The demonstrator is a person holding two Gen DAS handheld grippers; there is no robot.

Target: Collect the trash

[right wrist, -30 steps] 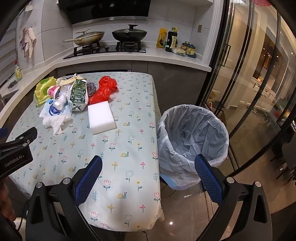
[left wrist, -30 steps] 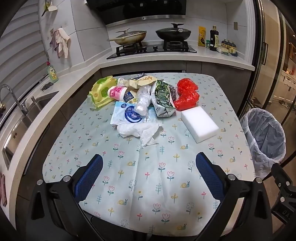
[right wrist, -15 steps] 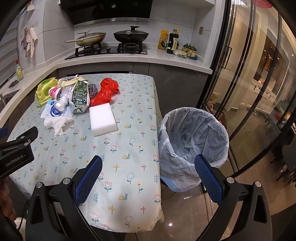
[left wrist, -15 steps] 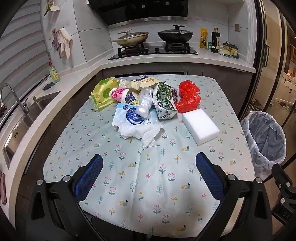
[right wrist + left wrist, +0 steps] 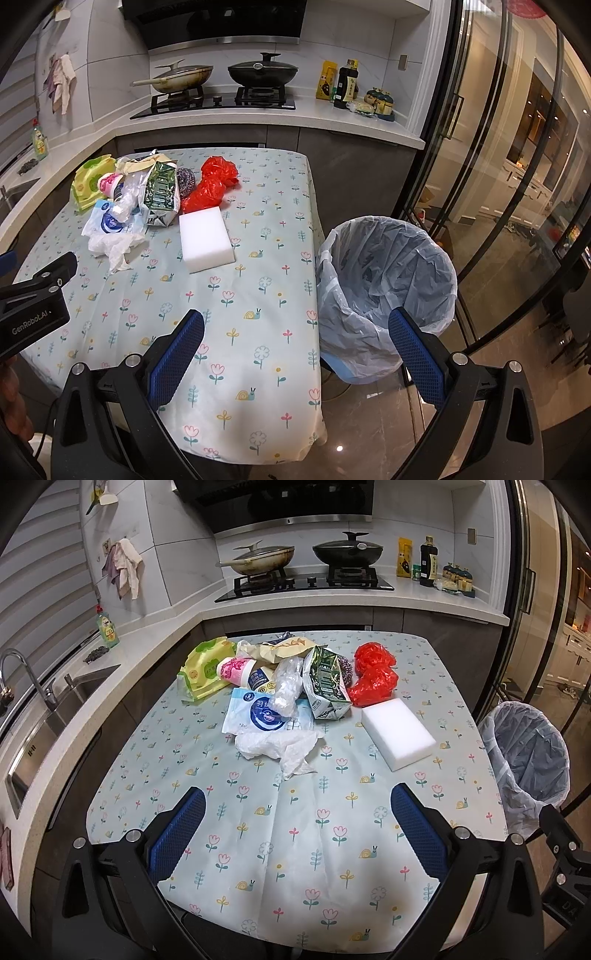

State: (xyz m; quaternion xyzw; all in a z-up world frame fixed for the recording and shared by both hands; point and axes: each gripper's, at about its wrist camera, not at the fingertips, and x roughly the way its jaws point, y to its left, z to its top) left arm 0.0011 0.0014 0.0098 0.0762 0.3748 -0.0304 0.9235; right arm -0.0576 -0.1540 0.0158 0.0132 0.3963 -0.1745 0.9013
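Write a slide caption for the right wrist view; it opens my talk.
Open right gripper hovers over floral tablecloth beside plastic-lined trash bin; litter pile untouched.

Glossy red plastic bag [image 5: 373, 677], matt white foam block [image 5: 399, 733] (smooth-faced), crumpled paper tissue [image 5: 280, 747].

The table [image 5: 295, 849] carries a cluster of trash at its far half: the wet-wipe pack [image 5: 205, 668] lies farthest left, the cup [image 5: 236, 670] just right of it, the carton [image 5: 325, 686] near the centre, and the plastic bag [image 5: 373, 675] to the right. The crumpled tissue [image 5: 280, 747] lies in front of the cluster, and the foam block [image 5: 397, 731] lies to its right, in front of the plastic bag. The lined bin [image 5: 384, 280] stands on the floor just beside the table's right edge, and the stove [image 5: 306, 581] sits on the counter behind the table.
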